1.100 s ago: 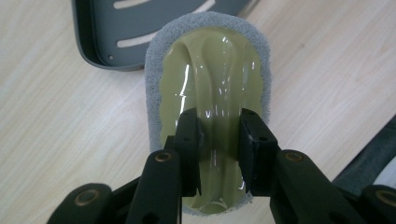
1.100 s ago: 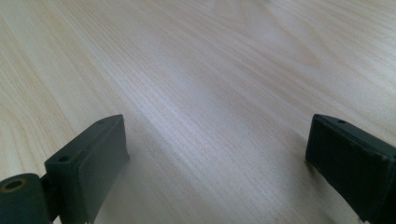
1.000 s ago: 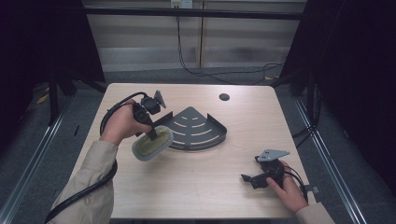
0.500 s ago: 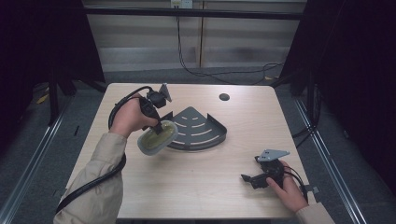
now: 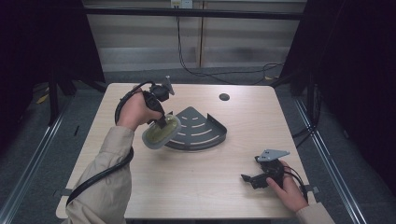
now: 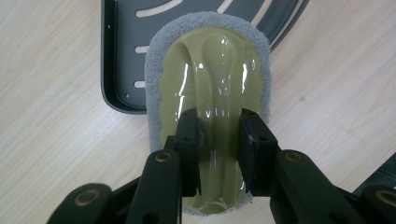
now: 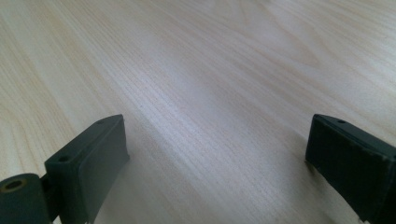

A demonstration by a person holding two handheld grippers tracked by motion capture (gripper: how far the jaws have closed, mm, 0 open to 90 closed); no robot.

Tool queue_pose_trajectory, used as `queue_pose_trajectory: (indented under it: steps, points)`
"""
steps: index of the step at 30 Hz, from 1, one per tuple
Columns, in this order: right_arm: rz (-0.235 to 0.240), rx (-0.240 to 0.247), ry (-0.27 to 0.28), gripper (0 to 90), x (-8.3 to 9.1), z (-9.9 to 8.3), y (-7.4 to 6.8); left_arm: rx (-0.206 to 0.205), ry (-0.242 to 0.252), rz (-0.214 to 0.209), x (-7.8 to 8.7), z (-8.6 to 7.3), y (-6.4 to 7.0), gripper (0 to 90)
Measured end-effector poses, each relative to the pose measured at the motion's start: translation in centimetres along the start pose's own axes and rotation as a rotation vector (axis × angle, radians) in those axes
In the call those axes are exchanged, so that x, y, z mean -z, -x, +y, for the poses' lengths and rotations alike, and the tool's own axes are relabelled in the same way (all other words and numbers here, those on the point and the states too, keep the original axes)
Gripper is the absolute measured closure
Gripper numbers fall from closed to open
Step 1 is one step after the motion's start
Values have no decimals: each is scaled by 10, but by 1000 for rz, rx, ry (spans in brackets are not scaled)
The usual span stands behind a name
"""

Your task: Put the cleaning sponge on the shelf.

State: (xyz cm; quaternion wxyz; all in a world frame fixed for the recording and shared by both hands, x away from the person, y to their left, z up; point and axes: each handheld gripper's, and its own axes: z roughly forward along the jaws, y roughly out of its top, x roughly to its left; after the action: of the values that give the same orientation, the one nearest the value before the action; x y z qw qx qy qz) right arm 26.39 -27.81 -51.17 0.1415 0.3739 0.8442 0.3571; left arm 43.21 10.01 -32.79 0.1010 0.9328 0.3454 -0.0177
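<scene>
An oval scrubber (image 5: 161,132) with a glossy olive-green handle and a grey sponge rim hangs in my left gripper (image 5: 163,122), held above the left edge of a dark grey quarter-round slotted rack (image 5: 201,130). In the left gripper view the jaws are shut on the raised ridge of the scrubber (image 6: 210,88), and the rack (image 6: 123,65) lies under it at the upper left. My right gripper (image 5: 250,179) rests low on the table near the front right, a hand around it. Its jaws (image 7: 217,158) stand wide apart over bare wood.
A light wooden table (image 5: 201,186) carries everything. A small dark round hole or disc (image 5: 224,97) sits at the back right of the top. Black cables run behind the table, with dark curtains on both sides.
My left gripper has carried the scrubber to the right and farther back, from left of the rack to over its left edge. The right gripper has stayed put.
</scene>
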Motion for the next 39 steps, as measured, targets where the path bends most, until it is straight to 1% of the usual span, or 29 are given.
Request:
queue_pose_trajectory:
  steps: [1, 3, 7, 8, 9, 10, 14, 17, 20, 21, 24, 25, 26, 27, 31, 34, 36, 39]
  points:
    - [0, 0, 0, 50, 0, 0, 0, -2, 3, 0, 0, 1, -1, 713]
    - [0, 0, 0, 50, 0, 0, 0, 6, 7, -4, -1, 4, -1, 713]
    - [0, 0, 0, 50, 0, 0, 0, 1, -2, 2, -2, 9, -2, 713]
    - [0, 0, 0, 50, 0, 0, 0, 7, -2, 2, -3, 10, -2, 713]
    - [0, 0, 0, 50, 0, 0, 0, 3, -3, -1, -3, 12, -3, 713]
    - [0, 0, 0, 50, 0, 0, 0, 5, 2, 3, -3, 13, -3, 713]
    - [0, 0, 0, 49, 0, 0, 0, 5, 8, -2, -4, 18, -5, 713]
    - [0, 0, 0, 50, 0, 0, 0, 5, 3, 4, -4, 22, -6, 713]
    - [0, 0, 0, 50, 0, 0, 0, 2, 6, 9, -4, 26, -5, 713]
    - [0, 0, 0, 50, 0, 0, 0, 4, 3, 4, -5, 28, -5, 713]
    - [0, 0, 0, 49, 0, 0, 0, -7, 0, 5, -6, 31, -4, 713]
    - [0, 0, 0, 50, 0, 0, 0, -1, -1, 6, -7, 33, -3, 713]
    - [0, 0, 0, 49, 0, 0, 0, -6, -1, 2, -7, 34, -3, 713]
    - [0, 0, 0, 50, 0, 0, 0, -1, 3, -3, -8, 35, -4, 713]
    - [0, 0, 0, 50, 0, 0, 0, -9, -1, 8, -10, 39, -5, 714]
    - [0, 0, 0, 49, 0, 0, 0, -5, -1, 4, -12, 42, -6, 713]
    - [0, 0, 0, 49, 0, 0, 0, -11, -3, 5, -13, 45, -7, 713]
    - [0, 0, 0, 49, 0, 0, 0, -2, -2, 10, -16, 48, -8, 713]
